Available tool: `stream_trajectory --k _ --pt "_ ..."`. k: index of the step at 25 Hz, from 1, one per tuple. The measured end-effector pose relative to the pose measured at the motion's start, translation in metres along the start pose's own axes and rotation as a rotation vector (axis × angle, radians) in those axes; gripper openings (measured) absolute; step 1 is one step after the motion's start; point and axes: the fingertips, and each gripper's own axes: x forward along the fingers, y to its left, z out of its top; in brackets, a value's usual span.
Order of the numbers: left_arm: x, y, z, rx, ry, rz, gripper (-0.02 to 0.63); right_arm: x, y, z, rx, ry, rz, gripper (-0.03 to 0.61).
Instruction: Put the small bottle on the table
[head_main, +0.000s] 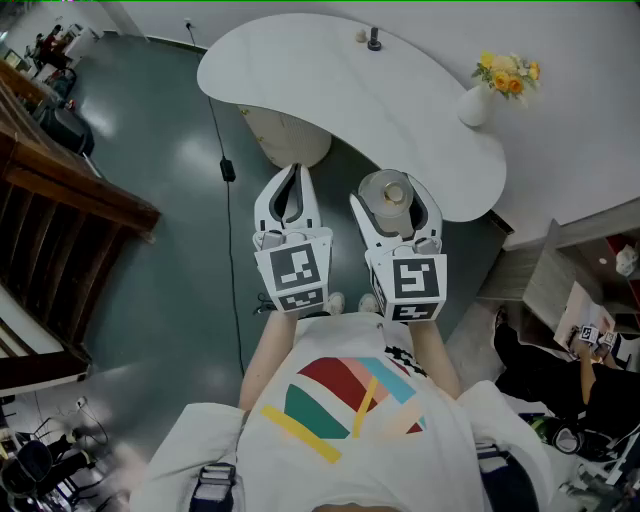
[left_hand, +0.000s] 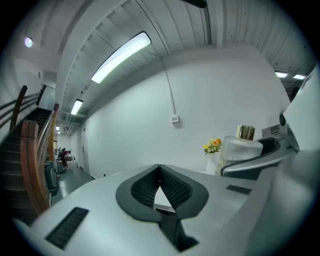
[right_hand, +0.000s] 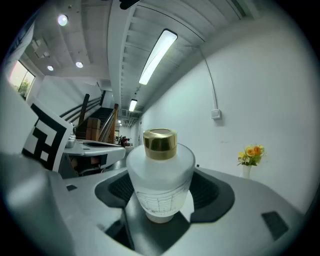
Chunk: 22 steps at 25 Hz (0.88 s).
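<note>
A small frosted bottle (head_main: 390, 196) with a gold cap stands upright between the jaws of my right gripper (head_main: 393, 190), held in the air above the floor, short of the near edge of the white curved table (head_main: 330, 85). In the right gripper view the bottle (right_hand: 160, 175) fills the gap of the right gripper (right_hand: 160, 192), with the dark pads against both its sides. My left gripper (head_main: 292, 178) hangs beside it on the left, shut and empty, its tips meeting. In the left gripper view the left gripper (left_hand: 160, 170) shows no gap and the bottle (left_hand: 243, 145) stands at the right.
A white vase of yellow and orange flowers (head_main: 480, 98) stands at the table's right end, and a small dark object (head_main: 374, 40) at its far edge. A black cable (head_main: 228, 170) runs across the grey floor, and a wooden staircase (head_main: 60, 170) rises at the left.
</note>
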Motion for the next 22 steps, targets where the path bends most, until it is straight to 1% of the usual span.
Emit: stream_trajectory --k 13,15,17,22 --pt "-0.001 0.02 -0.001 -0.011 -0.013 -0.003 0.017 0.006 0.012 0.006 -0.001 -0.012 -0.02 0.331" --pt "-0.001 0.024 -0.003 -0.014 -0.013 -0.002 0.017 0.008 0.015 0.006 -0.014 -0.016 -0.027 0.331" --pt "0.0 0.031 -0.004 -0.018 -0.014 0.003 0.017 0.011 0.019 0.008 -0.033 -0.019 -0.033 0.331" --pt "0.0 0.055 -0.008 -0.027 -0.017 0.02 0.017 0.022 0.03 0.005 -0.007 -0.009 -0.034 0.331"
